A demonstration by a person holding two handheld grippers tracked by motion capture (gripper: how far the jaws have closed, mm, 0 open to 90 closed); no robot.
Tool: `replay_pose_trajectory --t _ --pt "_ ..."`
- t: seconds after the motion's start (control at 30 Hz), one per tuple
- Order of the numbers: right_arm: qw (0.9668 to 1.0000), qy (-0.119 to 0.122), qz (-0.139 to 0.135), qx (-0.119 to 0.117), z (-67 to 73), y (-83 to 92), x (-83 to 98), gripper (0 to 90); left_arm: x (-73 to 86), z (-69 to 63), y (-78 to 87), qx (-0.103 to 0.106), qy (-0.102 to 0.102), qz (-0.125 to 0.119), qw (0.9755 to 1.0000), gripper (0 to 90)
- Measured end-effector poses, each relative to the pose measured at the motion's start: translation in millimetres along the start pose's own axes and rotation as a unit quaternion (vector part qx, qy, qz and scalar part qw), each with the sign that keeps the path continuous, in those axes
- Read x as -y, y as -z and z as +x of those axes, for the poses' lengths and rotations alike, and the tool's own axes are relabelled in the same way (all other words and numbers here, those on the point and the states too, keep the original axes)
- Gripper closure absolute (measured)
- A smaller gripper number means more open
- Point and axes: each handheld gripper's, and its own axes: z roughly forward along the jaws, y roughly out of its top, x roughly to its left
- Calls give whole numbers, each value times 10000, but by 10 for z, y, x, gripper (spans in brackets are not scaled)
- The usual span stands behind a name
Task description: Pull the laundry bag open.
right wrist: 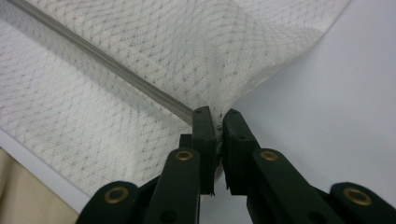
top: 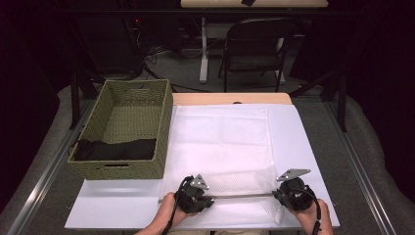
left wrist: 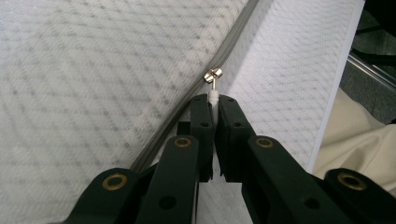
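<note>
A lab: dark curtains, floor cables (top: pixel 147 54), folding chair (top: pixel 257 46)

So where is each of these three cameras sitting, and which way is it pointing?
High view: above the person's side, looking forward and down at the table, the basket, the mesh bag; both hands and forearms show.
Left gripper view: rides the left gripper, looking along its jaws, shut on the zipper pull.
Right gripper view: rides the right gripper, jaws pinching the bag's corner.
Shared: both gripper views show the bag's grey zipper, stretched between the grippers in the high view.
</note>
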Motion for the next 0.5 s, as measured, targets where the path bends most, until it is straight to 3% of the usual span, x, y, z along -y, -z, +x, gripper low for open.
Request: replay_pose_trajectory --t 0.5 --pt "10000 -23 11 20 -2 -5 3 849 176 92 192 -160 112 41 9998 864"
